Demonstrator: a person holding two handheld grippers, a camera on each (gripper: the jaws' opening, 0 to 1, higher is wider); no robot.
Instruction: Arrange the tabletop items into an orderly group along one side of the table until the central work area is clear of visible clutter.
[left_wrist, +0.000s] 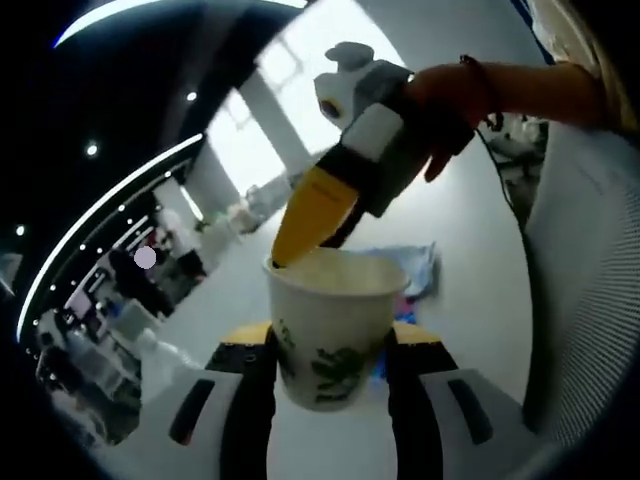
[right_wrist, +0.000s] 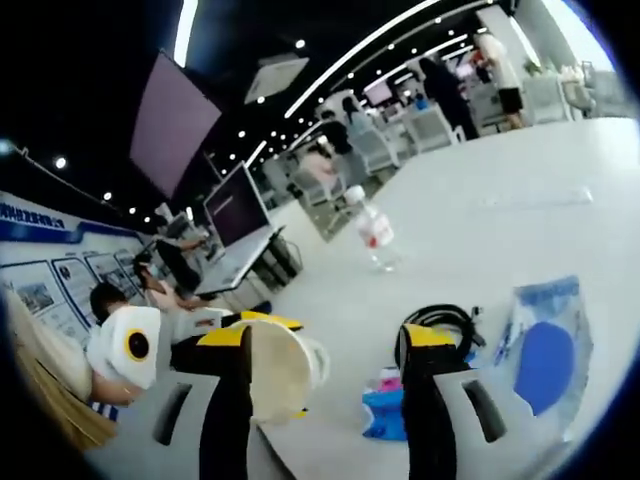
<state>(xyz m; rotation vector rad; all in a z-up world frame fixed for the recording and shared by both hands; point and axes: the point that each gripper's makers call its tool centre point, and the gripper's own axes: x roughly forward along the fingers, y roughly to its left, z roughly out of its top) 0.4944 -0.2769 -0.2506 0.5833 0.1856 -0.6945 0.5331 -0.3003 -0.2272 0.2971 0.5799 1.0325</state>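
A white paper cup (left_wrist: 330, 330) with a green leaf print stands upright between the jaws of my left gripper (left_wrist: 332, 338), which is shut on its sides. My right gripper (left_wrist: 305, 250), held by a hand, comes down from the upper right, and its yellow finger (left_wrist: 312, 215) touches the cup's rim. In the right gripper view the cup (right_wrist: 285, 368) sits against the left jaw of my right gripper (right_wrist: 335, 340), whose jaws stand wide apart. The left gripper's body (right_wrist: 150, 360) shows beside the cup.
On the white table (right_wrist: 480, 200) lie a blue plastic bag (right_wrist: 545, 350), a coiled black cable (right_wrist: 440, 318), a small blue packet (right_wrist: 385, 410) and an upright water bottle (right_wrist: 373, 235). The bag (left_wrist: 415, 265) lies behind the cup. More bottles (left_wrist: 160, 355) stand at the left.
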